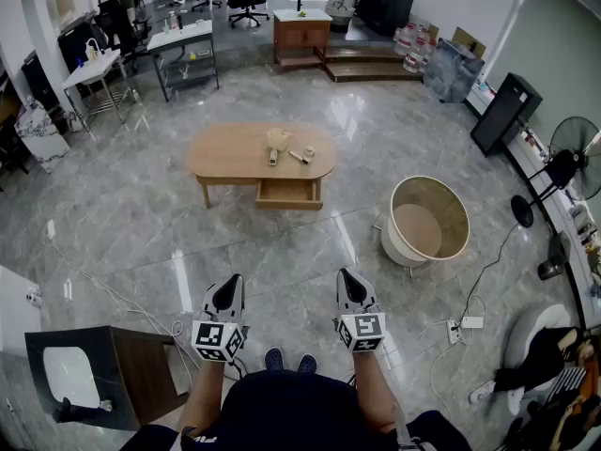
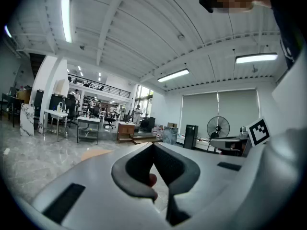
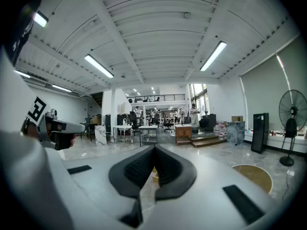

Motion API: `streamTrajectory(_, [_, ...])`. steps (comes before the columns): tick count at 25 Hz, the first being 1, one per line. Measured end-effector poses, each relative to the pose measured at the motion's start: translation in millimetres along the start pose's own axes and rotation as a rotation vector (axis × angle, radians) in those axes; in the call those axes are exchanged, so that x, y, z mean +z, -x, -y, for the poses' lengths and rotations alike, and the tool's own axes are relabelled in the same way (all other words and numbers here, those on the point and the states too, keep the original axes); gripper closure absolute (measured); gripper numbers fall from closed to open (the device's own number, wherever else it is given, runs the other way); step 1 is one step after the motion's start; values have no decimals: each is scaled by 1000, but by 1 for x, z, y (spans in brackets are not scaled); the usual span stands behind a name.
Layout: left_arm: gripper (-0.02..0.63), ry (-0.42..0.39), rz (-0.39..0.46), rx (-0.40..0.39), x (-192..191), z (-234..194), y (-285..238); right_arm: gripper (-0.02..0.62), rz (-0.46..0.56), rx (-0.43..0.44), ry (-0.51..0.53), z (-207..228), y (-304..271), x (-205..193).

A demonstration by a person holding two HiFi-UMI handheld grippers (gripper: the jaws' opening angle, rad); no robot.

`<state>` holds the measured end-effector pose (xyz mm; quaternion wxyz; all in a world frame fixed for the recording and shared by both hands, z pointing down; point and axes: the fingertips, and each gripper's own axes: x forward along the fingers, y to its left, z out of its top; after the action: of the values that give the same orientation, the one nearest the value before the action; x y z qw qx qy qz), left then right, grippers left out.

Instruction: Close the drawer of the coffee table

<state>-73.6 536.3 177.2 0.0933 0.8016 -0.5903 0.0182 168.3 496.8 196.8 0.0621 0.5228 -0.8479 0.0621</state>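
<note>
Both grippers hang by the person's shoes [image 1: 287, 359]: left gripper [image 1: 228, 287] and right gripper [image 1: 349, 285], jaws pressed together, nothing held. Coffee table [image 1: 225, 154] stands well ahead, its drawer [image 1: 287, 192] pulled out toward the person. Best bet: walk up, put closed tips on the drawer front's centre, push straight. Glossy grey marble floor [image 1: 141, 224], loose cables [image 1: 127, 301]; big open workshop, pedestal fan [image 1: 568, 165] at right.

Round white tub [image 1: 396, 242], black floor fan [image 1: 569, 161], power strip [image 1: 471, 322] on floor [image 1: 122, 214]
</note>
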Motion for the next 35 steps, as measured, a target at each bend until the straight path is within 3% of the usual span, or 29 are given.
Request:
streamTrajectory(11, [581, -7, 9, -30, 3, -2, -1, 569, 19, -20, -14, 1, -1, 2])
streamTrajectory(22, [581, 18, 43, -40, 12, -21, 10, 569, 50, -15, -96, -13, -6, 7])
streamTrajectory(27, [581, -30, 76, -53, 21, -25, 17, 569, 83, -19, -123, -21, -5, 15])
streamTrajectory(35, [581, -36, 52, -61, 12, -41, 20, 569, 100, -36, -130, -41, -4, 13])
